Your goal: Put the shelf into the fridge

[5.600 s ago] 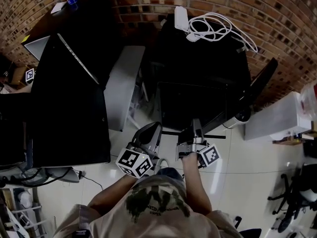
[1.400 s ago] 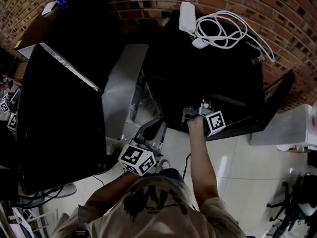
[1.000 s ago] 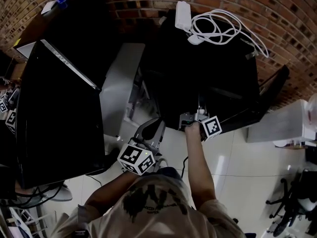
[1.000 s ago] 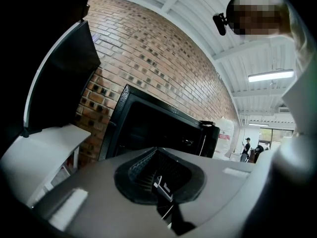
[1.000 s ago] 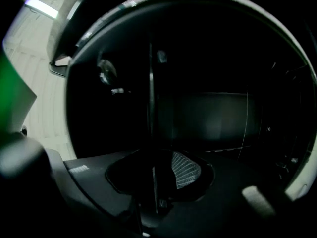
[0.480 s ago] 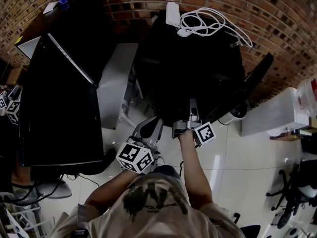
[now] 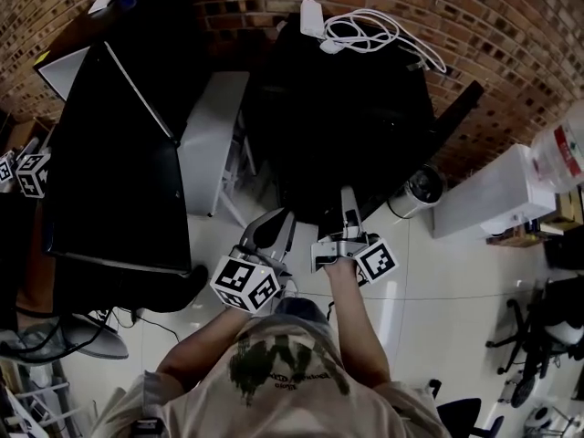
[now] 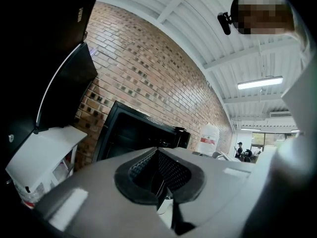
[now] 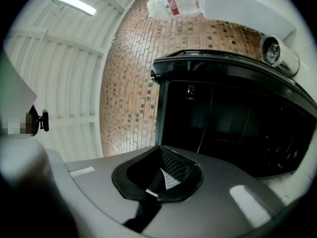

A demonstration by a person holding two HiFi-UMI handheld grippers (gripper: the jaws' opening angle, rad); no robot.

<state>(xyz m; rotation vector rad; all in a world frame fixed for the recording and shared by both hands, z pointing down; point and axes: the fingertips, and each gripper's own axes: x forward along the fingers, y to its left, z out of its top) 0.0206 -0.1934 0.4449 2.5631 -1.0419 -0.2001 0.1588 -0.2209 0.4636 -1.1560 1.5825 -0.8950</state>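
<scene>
The black fridge (image 7: 351,108) stands against the brick wall with its door (image 7: 454,117) swung open to the right. Its inside is dark in every view. In the right gripper view only faint thin lines show inside the fridge (image 9: 233,118), and I cannot make out the shelf. My right gripper (image 7: 347,197) hangs just in front of the fridge's lower edge, shut, with nothing between its jaws. My left gripper (image 7: 267,229) is beside it on the left, lower, also shut and empty. The left gripper view shows the fridge's open front (image 8: 133,133) ahead.
A white power strip with a coiled cable (image 7: 365,30) lies on top of the fridge. A grey panel (image 7: 212,135) and a big black cabinet (image 7: 109,172) stand to the left. A metal cylinder (image 7: 420,190), a white box (image 7: 493,199) and a water bottle (image 7: 561,149) are on the right.
My right gripper has drawn back out of the fridge toward my body and its jaws have come together. The left gripper has stayed low by my body.
</scene>
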